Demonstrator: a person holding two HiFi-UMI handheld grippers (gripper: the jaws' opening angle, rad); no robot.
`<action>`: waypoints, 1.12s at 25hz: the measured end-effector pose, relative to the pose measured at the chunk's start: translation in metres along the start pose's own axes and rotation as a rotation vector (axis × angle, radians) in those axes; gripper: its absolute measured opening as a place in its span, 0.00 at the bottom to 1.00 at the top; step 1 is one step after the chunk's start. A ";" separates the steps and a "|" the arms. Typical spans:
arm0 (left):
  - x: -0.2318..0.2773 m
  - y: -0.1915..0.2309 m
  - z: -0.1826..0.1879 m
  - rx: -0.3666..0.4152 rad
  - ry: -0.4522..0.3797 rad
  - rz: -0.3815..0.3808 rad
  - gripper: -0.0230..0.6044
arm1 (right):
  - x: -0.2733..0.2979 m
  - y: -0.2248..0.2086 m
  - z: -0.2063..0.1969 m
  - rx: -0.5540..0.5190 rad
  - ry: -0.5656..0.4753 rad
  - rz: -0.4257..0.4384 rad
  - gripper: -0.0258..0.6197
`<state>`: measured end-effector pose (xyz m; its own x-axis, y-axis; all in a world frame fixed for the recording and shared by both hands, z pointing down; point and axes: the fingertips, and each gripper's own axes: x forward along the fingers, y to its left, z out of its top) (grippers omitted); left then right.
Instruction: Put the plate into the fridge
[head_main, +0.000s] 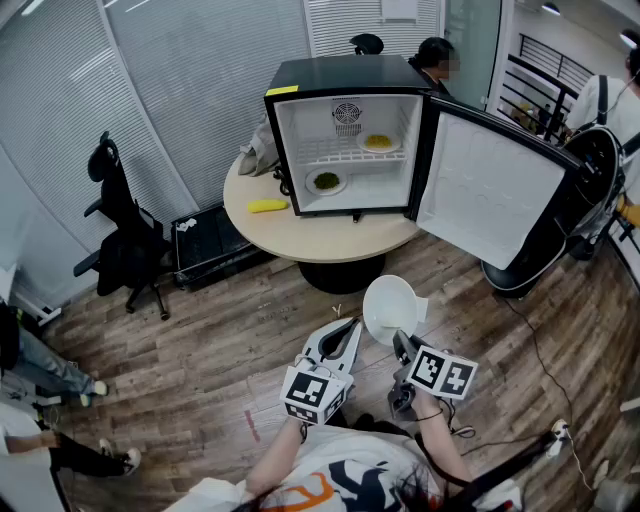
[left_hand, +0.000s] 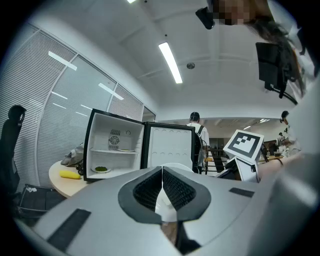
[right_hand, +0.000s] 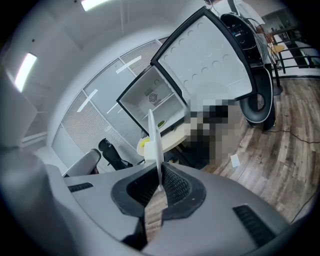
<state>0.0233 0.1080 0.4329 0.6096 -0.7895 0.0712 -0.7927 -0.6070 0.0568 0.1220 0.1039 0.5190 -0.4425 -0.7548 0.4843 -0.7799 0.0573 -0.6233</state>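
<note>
Wood-plank flooring (head_main: 230, 340) lies below a round pale desk (head_main: 300, 238) bearing a boxy black fridge (head_main: 345, 75), door open, while the right tool (head_main: 402, 342) pinches the rim of a smooth white round plate (head_main: 388, 305) in the air short of the fridge, and the left tool (head_main: 350, 326) has its ribbed jaws together on nothing.
</note>
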 end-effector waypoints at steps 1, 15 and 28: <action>0.000 0.002 0.000 0.001 0.001 0.003 0.06 | 0.001 0.001 0.002 0.003 -0.008 0.006 0.08; 0.003 0.007 0.001 0.039 0.014 0.033 0.06 | 0.013 0.000 0.006 0.036 0.004 0.055 0.08; 0.016 0.019 -0.006 0.026 0.055 0.055 0.06 | 0.030 -0.005 0.012 0.075 0.037 0.073 0.08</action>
<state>0.0182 0.0845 0.4409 0.5635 -0.8162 0.1281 -0.8245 -0.5653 0.0252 0.1183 0.0729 0.5294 -0.5138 -0.7256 0.4578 -0.7105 0.0608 -0.7011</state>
